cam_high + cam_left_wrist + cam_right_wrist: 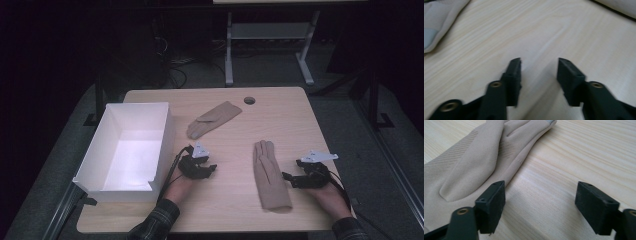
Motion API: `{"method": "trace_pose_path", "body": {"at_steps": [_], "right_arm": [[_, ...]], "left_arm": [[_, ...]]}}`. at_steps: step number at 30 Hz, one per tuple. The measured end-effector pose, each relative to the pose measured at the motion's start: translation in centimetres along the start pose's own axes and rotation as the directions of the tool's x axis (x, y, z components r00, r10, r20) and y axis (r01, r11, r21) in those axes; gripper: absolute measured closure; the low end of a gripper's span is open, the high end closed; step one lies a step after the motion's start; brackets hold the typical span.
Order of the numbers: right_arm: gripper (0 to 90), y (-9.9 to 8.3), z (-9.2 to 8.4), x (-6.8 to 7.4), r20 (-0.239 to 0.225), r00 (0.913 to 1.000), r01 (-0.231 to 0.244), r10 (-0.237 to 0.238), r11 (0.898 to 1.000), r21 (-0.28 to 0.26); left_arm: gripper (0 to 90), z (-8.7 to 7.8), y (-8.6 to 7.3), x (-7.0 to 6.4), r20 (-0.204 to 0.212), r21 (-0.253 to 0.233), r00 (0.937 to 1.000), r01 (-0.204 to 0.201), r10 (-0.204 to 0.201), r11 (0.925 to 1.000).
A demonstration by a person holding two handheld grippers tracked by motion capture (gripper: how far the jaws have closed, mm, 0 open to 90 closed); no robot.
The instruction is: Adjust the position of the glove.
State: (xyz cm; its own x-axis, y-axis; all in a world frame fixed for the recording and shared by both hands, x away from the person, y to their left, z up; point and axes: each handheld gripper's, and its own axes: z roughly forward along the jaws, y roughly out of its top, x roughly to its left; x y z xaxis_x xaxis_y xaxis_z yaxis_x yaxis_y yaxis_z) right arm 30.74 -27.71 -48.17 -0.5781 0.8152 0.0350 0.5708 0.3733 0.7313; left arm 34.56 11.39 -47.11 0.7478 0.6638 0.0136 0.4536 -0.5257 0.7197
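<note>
Beige fabric gloves, two of them, on a light wood tabletop [225, 200]. High view: near glove [270, 175] lies flat toward the front-right, fingers pointing at the far edge, cuff toward the front edge. Far glove [214, 120] sits angled near the far edge, mid-table. White open box [160, 145] sits along the left edge, partly overhanging it. Left gripper [212, 169] hovers just beside the box's right wall, between the two gloves, touching neither. Right gripper [286, 176] is at the near glove's right side, jaws aimed at it.

Left gripper view: jaws partly spread w/ bare wood between them, nothing held; a corner of glove cloth [439, 22] shows top-left, apart from the jaws.

Right gripper view: jaws spread wide, empty. One jaw overlaps the glove's [474, 162] edge by the thumb; other jaw is over bare wood. Can't tell if it touches the cloth.

Risks, as I judge it: closing from here may catch only a thin edge, so the glove slips out on lifting. Jaws too low could scrape the wood & push the cloth aside instead of pinching it. A limp glove may also snag the box rim.
</note>
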Motion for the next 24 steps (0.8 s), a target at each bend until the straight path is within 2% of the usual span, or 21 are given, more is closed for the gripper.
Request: {"method": "trace_pose_path", "body": {"at_steps": [1,2,4,7,11,13,16,22,24], "right_arm": [[21.5,0.0,0.0,0.0,0.0,1.0,0.0,0.0,1.0,0.0],[20.4,0.0,0.0,0.0,0.0,1.0,0.001,-0.001,1.0,0.004],[19.4,0.0,0.0,0.1,0.0,1.0,-0.002,0.002,1.0,0.006],[19.4,0.0,0.0,0.1,0.0,1.0,-0.002,0.002,1.0,0.006],[19.3,0.0,0.0,0.1,-0.001,1.0,-0.003,0.003,1.0,0.006],[19.3,0.0,0.0,0.1,-0.001,1.0,-0.003,0.003,1.0,0.006],[19.3,0.0,0.1,0.1,-0.001,1.0,-0.003,0.003,1.0,0.006],[19.3,0.0,0.1,0.1,-0.001,1.0,-0.003,0.003,1.0,0.006],[19.3,0.0,0.1,0.1,-0.001,1.0,-0.002,0.002,1.0,0.006]], "left_arm": [[59.1,0.1,0.3,0.2,-0.005,0.008,1.0,-0.004,0.004,1.0],[67.6,0.2,0.6,0.3,-0.015,0.005,0.9999,0.004,-0.004,1.0],[73.5,0.3,1.4,0.8,-0.011,0.002,0.9994,0.032,-0.032,0.9995],[80.5,0.5,1.9,1.3,-0.022,0.003,0.9991,0.037,-0.037,0.9993],[87.2,0.9,3.2,2.3,-0.006,-0.009,0.9967,0.081,-0.081,0.9967],[89.1,1.2,4.1,3.0,0.0,-0.029,0.9941,0.108,-0.108,0.9937],[89.4,1.4,4.7,3.5,-0.007,-0.048,0.992,0.125,-0.126,0.991],[89.5,2.6,6.4,5.6,-0.057,-0.054,0.9865,0.15,-0.153,0.9872],[89.5,3.1,6.9,6.7,-0.074,-0.062,0.9823,0.168,-0.172,0.9839]]}}
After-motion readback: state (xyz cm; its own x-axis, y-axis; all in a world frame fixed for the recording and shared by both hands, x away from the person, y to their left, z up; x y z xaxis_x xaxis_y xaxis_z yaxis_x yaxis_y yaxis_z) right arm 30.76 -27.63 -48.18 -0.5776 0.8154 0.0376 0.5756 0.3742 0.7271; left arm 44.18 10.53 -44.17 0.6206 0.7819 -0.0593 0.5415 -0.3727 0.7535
